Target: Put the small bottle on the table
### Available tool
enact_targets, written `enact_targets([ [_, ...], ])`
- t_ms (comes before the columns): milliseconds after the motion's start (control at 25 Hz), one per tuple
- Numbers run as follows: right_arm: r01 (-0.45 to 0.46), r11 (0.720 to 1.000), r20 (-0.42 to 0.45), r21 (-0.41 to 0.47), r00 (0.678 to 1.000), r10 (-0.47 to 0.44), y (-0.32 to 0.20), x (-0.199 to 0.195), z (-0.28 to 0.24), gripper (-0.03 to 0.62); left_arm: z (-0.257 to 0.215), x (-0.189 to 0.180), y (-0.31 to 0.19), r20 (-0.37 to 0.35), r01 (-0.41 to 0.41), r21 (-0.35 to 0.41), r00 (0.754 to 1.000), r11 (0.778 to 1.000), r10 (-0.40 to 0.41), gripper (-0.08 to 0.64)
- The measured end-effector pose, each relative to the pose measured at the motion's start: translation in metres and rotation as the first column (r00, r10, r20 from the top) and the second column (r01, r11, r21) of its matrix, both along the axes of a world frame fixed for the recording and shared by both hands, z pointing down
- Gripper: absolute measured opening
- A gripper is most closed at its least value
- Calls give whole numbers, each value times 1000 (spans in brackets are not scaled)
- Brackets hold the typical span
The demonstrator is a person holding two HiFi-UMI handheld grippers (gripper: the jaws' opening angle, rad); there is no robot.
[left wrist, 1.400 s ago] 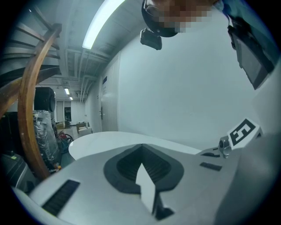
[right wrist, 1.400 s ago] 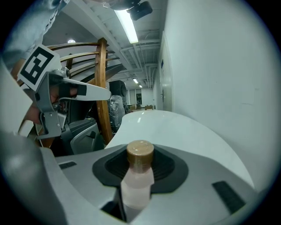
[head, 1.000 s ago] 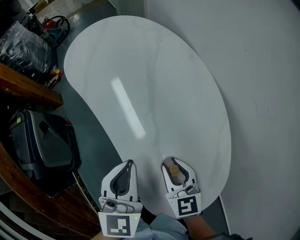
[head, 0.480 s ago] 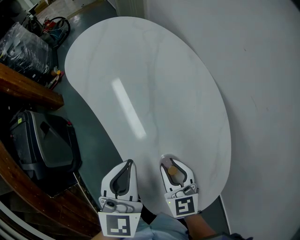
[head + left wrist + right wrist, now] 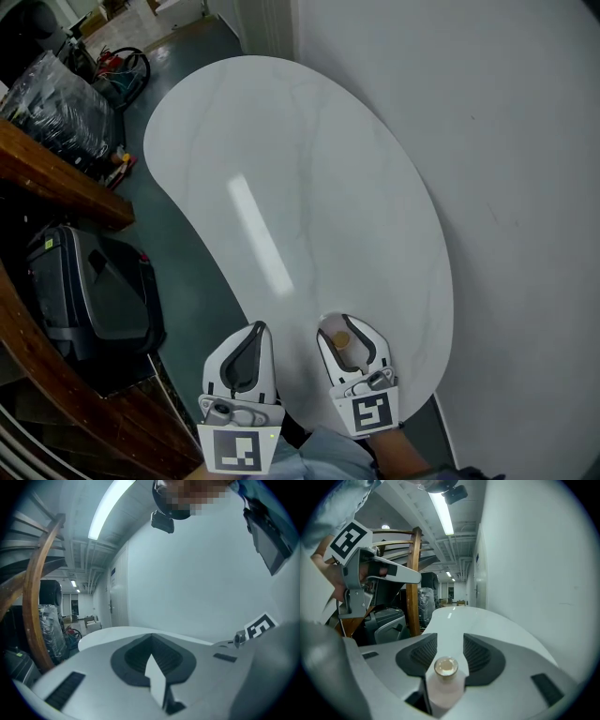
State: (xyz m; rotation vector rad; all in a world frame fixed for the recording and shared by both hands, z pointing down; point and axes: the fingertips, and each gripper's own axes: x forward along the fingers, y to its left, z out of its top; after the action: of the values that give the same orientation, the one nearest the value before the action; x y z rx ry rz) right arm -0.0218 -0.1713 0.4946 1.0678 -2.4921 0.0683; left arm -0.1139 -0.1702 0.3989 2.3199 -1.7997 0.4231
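Note:
A small pale bottle (image 5: 342,339) with a tan cap stands upright on the near end of the white oval table (image 5: 309,169). My right gripper (image 5: 343,324) straddles it. Its jaws are opening, and the bottle (image 5: 446,681) sits deep between them with a gap showing beside its neck. In the right gripper view the two dark pads stand apart ahead of the cap, around the gripper's middle (image 5: 450,637). My left gripper (image 5: 257,328) hovers just off the table's near left edge, its tips together on nothing. The left gripper view shows the same shut tips (image 5: 151,635).
A black case (image 5: 89,291) sits on the floor to the left, under a brown wooden rail (image 5: 56,178). Plastic-wrapped goods (image 5: 56,103) and cables lie at the far left. A white wall (image 5: 506,187) runs along the table's right side.
The right jaws have spread wider around the bottle, which stays upright on the table. The head view has shifted a little. The left gripper has stayed put.

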Motion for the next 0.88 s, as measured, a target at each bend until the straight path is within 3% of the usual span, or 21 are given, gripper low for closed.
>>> enact_targets([
  [80,-12,999,57,40,998,10,-3,-1,-18,173,-7,1,1,0,3,24,1000,1000,-3,0],
  [120,-47,996,143,75,989,36,-7,-3,-35,172,-11,1,1,-1,4,36,1000,999,-4,0],
  [200,-141,981,344,135,935,87,-16,-4,-74,168,-21,5,2,-5,6,69,1000,998,-5,0],
  [240,-159,976,382,147,919,92,-18,-3,-87,151,-26,7,2,-9,8,86,1000,996,-7,0],
  [320,-159,974,385,161,919,86,-19,1,-105,88,-37,12,3,-15,9,120,1000,993,-8,0],
  [480,-165,962,386,216,920,71,-20,6,-140,23,-61,20,2,-33,9,202,999,979,-2,0],
  [640,-175,940,412,293,910,41,-20,9,-174,8,-83,23,0,-69,21,280,998,960,-2,0],
  [880,-173,929,413,326,910,24,-16,18,-190,2,-94,31,8,-44,12,321,999,947,3,0],
])
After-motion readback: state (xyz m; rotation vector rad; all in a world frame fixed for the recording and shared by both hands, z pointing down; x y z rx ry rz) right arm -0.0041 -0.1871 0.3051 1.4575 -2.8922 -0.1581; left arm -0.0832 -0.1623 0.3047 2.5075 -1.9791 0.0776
